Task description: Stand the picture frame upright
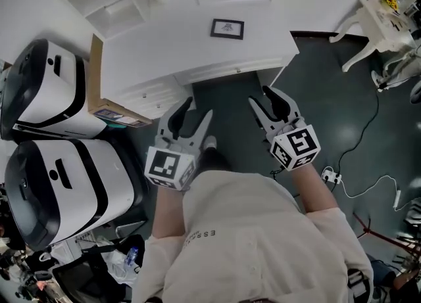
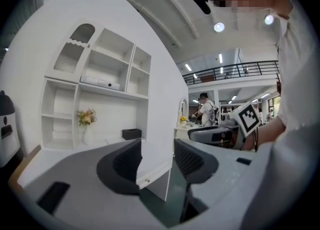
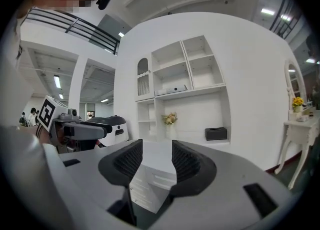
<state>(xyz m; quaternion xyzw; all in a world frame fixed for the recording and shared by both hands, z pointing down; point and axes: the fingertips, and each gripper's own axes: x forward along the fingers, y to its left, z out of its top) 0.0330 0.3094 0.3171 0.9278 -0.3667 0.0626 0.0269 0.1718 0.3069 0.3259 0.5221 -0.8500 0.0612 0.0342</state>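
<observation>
Picture frame [image 1: 227, 29] lies flat (black border).

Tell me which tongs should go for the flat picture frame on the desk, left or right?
Right, narrowly. Both tongs are open, empty and short of the white desk. The right tongs reach further forward towards the picture frame lying flat there than the left tongs.

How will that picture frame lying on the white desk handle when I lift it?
The picture frame looks small and thin, so probably stiff and light. Flat on the smooth desk, it may slide when nudged. Upright, it could tip.
</observation>
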